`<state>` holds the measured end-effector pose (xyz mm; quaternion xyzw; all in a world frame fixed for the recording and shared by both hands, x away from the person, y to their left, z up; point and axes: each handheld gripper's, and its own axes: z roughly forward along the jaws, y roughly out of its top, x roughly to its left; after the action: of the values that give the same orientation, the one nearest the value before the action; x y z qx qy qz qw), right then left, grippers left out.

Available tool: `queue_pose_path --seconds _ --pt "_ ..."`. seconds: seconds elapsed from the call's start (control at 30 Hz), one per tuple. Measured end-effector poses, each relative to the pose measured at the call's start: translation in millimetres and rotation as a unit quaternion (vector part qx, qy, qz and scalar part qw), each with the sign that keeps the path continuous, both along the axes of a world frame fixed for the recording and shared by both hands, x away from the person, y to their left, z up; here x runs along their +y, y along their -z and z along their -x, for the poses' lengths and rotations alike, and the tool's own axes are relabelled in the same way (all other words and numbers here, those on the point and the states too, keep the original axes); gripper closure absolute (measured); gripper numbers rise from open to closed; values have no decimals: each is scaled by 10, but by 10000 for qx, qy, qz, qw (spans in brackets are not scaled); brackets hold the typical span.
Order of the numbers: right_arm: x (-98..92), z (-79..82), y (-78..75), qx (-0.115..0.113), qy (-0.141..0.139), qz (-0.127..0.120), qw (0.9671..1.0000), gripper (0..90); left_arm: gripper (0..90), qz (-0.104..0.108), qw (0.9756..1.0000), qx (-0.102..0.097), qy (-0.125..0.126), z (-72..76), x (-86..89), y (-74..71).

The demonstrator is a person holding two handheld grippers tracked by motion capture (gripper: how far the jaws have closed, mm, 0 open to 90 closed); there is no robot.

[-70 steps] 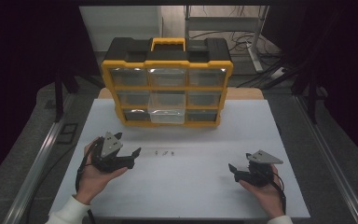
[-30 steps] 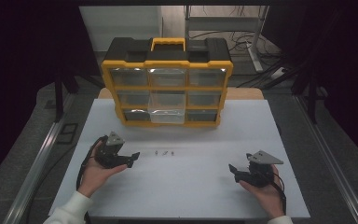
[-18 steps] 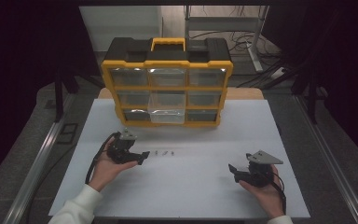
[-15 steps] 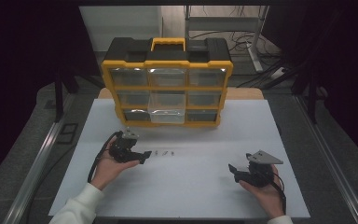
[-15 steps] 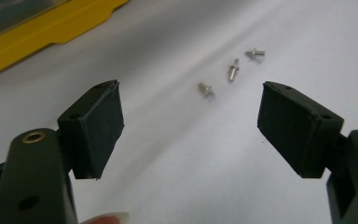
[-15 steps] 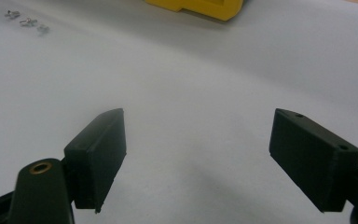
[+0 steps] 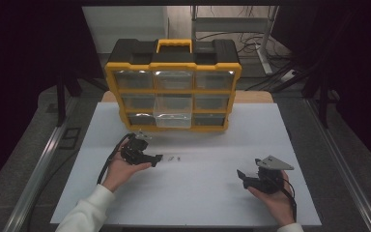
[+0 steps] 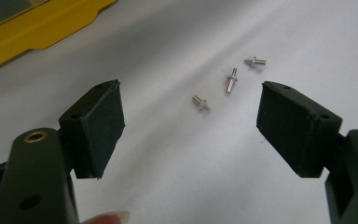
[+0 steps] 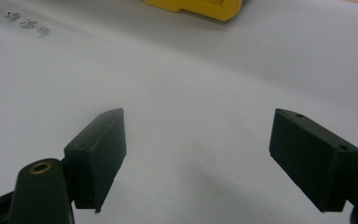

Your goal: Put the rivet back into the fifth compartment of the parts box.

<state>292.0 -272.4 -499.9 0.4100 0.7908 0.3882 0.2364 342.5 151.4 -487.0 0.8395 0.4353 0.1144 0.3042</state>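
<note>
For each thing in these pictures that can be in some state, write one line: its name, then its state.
left gripper: open, nothing between its jaws, aimed at the screws.
right gripper: open, empty, over bare table.
three screws: loose, lying on their sides on the white table, untouched.
organiser case: standing upright, one lower middle drawer sticking out, the others pushed in.
</note>
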Motion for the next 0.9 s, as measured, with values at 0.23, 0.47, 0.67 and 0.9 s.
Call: queue_pose_path --seconds 0.23,0.47,0.67,0.9 --pt "-1 -3 2 4 0 4 10000 194 240 -80 9999 98 -2 -92 -89 67" --pt "-2 -1 1 3 -4 1 10000 194 244 -211 9995 207 -59 -178 -134 154" --pt "-1 -4 4 4 -6 12 10000 194 262 -340 9991 249 -37 -227 -181 224" --pt "-3 -4 5 4 -3 14 10000 194 285 -526 9982 292 -43 -250 -236 277"
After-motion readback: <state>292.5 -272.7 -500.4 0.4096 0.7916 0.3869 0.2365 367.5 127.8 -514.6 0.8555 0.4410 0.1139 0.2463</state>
